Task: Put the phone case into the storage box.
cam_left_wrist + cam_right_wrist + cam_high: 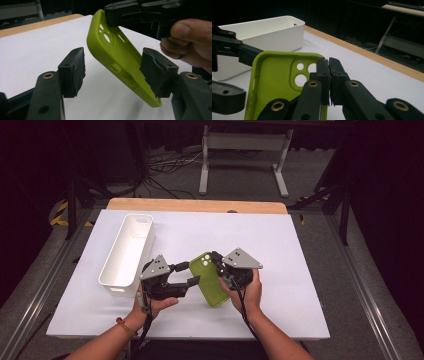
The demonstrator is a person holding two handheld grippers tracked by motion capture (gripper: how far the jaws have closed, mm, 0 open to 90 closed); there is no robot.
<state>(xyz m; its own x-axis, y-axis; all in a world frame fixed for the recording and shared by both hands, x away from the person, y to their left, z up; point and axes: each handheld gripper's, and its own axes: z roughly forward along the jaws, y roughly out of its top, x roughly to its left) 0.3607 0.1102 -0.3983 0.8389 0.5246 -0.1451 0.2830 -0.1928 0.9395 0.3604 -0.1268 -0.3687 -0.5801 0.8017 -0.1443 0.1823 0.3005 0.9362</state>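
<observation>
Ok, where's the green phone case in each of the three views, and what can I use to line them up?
High view: the green phone case lies at centre, between the two grippers.
Left gripper view: it slants from top centre to lower right, its lower part between the left gripper's pads.
Right gripper view: it sits lower left, its edge pinched by the right gripper.
Shared landmark: the case's camera holes.

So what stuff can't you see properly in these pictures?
- Inside of the white bin: in the right gripper view its own wall hides what's in it.
- Phone case: in the left gripper view the far edge sits behind a pad of the left gripper.
- Phone case bottom in the right gripper view: hidden behind the right gripper.
</observation>
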